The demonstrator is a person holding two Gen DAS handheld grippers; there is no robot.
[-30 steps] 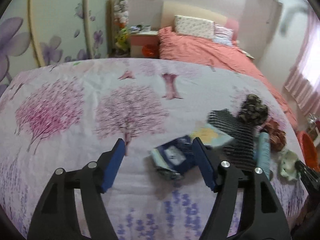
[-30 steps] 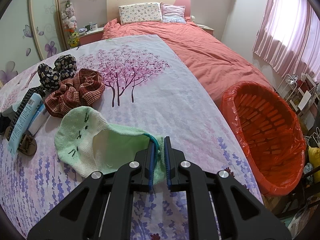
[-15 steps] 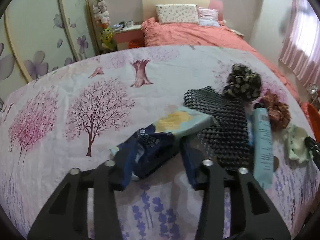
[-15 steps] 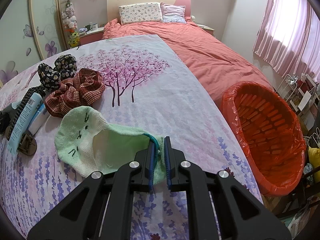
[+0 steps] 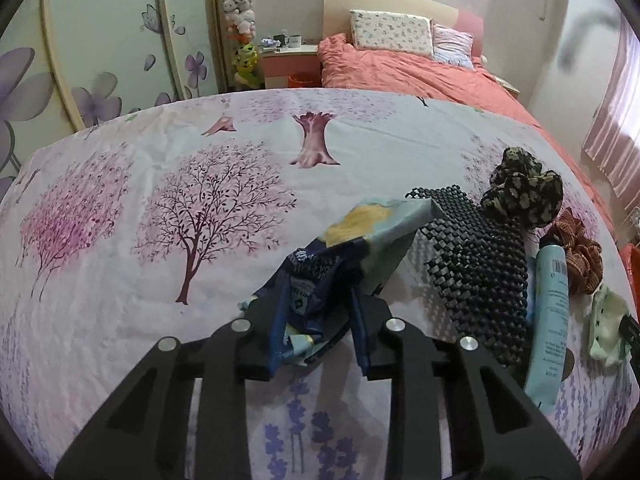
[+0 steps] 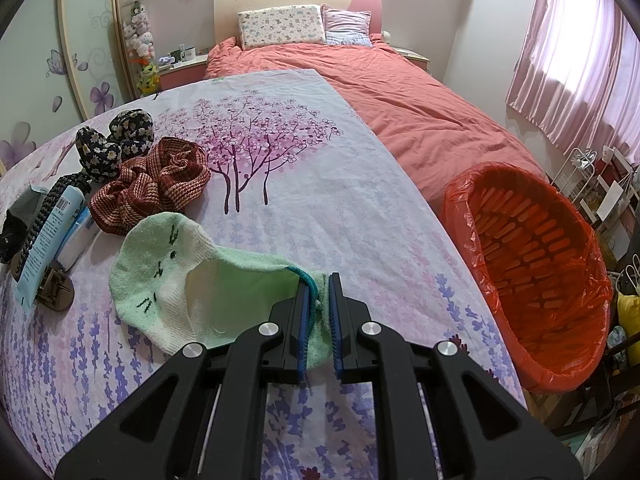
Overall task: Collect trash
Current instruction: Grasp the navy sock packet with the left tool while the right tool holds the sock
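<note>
The orange lined basket (image 6: 532,276) stands on the floor off the right edge of the bedspread (image 6: 304,208). Near the front edge, the left gripper (image 5: 318,326) is clamped on the crumpled wrapper (image 5: 344,256); lift it clear of the black mat (image 5: 472,268) before swinging across. The right gripper (image 6: 319,320) pinches the green sock (image 6: 192,284) by its cuff.
</note>
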